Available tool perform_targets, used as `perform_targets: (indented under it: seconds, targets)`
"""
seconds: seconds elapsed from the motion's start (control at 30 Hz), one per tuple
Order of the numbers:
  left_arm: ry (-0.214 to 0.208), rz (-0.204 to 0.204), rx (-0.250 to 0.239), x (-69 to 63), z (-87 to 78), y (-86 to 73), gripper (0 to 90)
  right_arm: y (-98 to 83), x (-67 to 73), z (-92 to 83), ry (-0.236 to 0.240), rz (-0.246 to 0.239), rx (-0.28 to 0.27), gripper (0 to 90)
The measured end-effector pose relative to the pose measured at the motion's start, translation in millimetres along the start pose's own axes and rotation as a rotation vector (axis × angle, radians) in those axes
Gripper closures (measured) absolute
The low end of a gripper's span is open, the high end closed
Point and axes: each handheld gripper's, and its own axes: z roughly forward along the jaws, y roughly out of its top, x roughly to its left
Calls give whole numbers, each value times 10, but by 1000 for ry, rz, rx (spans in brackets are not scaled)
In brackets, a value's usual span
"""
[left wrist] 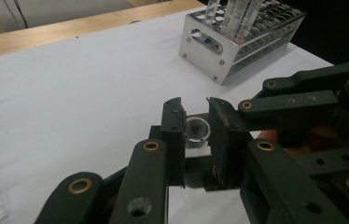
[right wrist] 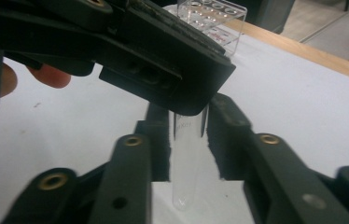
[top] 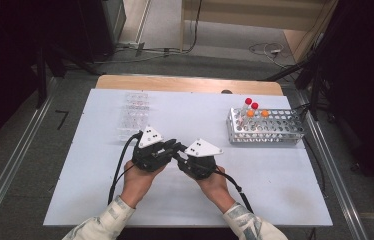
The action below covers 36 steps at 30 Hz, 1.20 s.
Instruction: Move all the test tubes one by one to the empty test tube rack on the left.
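At the tabletop [top: 100,200] centre, the left gripper [left wrist: 196,135] and right gripper [right wrist: 189,140] meet tip to tip. The left jaws are closed on a clear test tube [right wrist: 186,163], clamping near its open mouth. The right jaws stand either side of the tube; they seem slightly off its glass, though the view is dim. The metal rack [top: 267,131] sits at two o'clock, the clear tray [top: 134,114] at eleven.
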Motion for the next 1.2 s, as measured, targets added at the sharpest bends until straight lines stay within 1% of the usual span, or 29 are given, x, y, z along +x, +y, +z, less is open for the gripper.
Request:
perform_targets:
  seconds: [0.13, 0.2, 0.23, 0.3, 0.43, 0.5, 0.53, 0.57, 0.8, 1.03, 1.1, 1.17, 1.2]
  targets:
    - [3, -7, -16, 24, -35, 19, 776, 3, -27, -1, 33, 16, 13, 464]
    - [9, -14, -24, 49, -51, 32, 776, -1, -44, 0, 44, 20, 26, 393]
    - [12, -17, -29, 66, -61, 38, 776, -2, -49, -1, 49, 21, 32, 366]
    - [20, -27, -38, 103, -81, 52, 776, -1, -55, -18, 50, 23, 37, 343]
    - [27, -45, -57, 178, -130, 93, 776, 8, -81, -69, 53, 36, 23, 332]
    - [30, -58, -63, 230, -157, 118, 775, 9, -95, -87, 50, 40, 20, 327]
    - [34, -65, -71, 258, -172, 132, 776, 8, -107, -95, 48, 36, 18, 327]
    - [38, -73, -75, 288, -188, 147, 776, 8, -113, -107, 44, 44, 19, 327]
    - [63, -116, -120, 495, -307, 244, 776, 5, -198, -164, 31, 52, 7, 327]
    - [132, -131, -154, 695, -455, 329, 776, -8, -258, -221, 12, 67, 7, 327]
    - [151, -137, -162, 751, -488, 341, 776, -12, -277, -230, 8, 67, 5, 327]
    - [175, -136, -167, 800, -508, 350, 776, -11, -293, -246, 2, 73, 3, 327]
    - [179, -142, -170, 826, -516, 350, 776, -8, -303, -254, 1, 75, 1, 327]
